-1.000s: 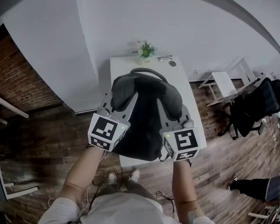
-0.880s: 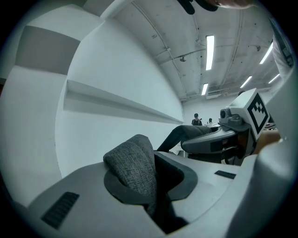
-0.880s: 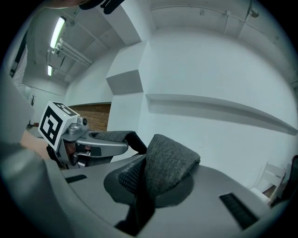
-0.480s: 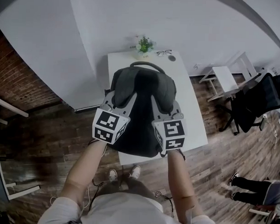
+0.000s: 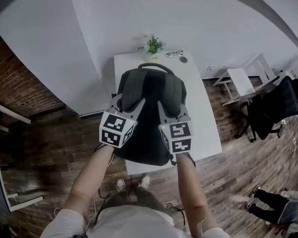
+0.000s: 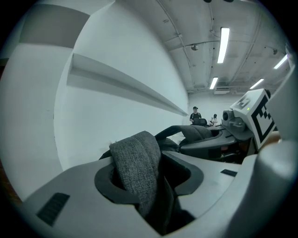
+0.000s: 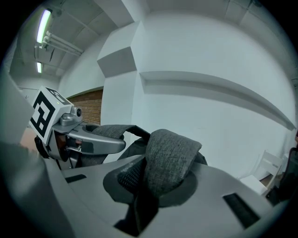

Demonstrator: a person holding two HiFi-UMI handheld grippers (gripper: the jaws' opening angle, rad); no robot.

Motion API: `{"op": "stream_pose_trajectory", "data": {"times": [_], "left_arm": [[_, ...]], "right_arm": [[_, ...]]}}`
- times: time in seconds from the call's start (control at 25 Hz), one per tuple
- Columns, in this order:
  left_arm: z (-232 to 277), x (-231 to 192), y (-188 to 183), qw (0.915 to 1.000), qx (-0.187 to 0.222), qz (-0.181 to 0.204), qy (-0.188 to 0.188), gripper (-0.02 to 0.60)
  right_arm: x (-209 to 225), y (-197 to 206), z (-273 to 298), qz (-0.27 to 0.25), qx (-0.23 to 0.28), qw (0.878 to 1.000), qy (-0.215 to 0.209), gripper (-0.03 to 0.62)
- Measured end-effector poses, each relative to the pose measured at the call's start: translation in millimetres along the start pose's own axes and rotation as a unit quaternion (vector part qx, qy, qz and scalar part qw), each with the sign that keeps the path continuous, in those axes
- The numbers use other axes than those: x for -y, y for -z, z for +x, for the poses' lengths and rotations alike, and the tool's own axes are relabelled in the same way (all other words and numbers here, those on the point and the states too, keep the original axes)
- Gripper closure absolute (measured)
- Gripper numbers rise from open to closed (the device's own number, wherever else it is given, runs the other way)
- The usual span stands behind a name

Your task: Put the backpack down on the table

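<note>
Dark grey fabric backpack [image 5: 148, 116] apparently resting on the white rectangular table [image 5: 202, 127], long axis running straight away from the person, carry handle at the far end; one gripper on each side of its near half; left gripper [image 5: 121, 104] opening, the grey woven left shoulder strap [image 6: 137, 160] lying loose between its jaws; right gripper [image 5: 180, 113] clenched on the right shoulder strap [image 7: 170, 160]; contact beneath the pack hidden, near table edge partly covered
</note>
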State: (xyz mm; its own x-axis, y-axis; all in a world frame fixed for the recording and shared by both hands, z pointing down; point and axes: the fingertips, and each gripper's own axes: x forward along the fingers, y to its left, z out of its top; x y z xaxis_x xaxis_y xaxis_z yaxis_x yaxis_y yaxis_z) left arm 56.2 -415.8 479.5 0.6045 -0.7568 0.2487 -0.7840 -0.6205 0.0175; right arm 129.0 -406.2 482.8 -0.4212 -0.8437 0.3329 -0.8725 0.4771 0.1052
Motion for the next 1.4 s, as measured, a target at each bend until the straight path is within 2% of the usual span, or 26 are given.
{"op": "stream_pose_trajectory", "data": {"times": [0.2, 0.68, 0.88, 1.4], "left_arm": [[7, -7, 11, 0.9999, -0.008, 0.004, -0.009, 0.376], [14, -21, 29, 0.9994, -0.024, 0.002, -0.025, 0.326], [15, -21, 39, 0.9990, -0.035, 0.001, -0.027, 0.299], [8, -17, 39, 0.9989, -0.033, 0.010, -0.033, 0.299]], "right_arm": [[4, 15, 14, -0.006, -0.024, 0.999, 0.022, 0.535], [19, 51, 26, 0.020, -0.070, 0.997, 0.041, 0.364], [25, 57, 25, 0.020, -0.072, 0.996, 0.053, 0.361], [30, 52, 9, 0.016, -0.056, 0.996, 0.067, 0.356]]}}
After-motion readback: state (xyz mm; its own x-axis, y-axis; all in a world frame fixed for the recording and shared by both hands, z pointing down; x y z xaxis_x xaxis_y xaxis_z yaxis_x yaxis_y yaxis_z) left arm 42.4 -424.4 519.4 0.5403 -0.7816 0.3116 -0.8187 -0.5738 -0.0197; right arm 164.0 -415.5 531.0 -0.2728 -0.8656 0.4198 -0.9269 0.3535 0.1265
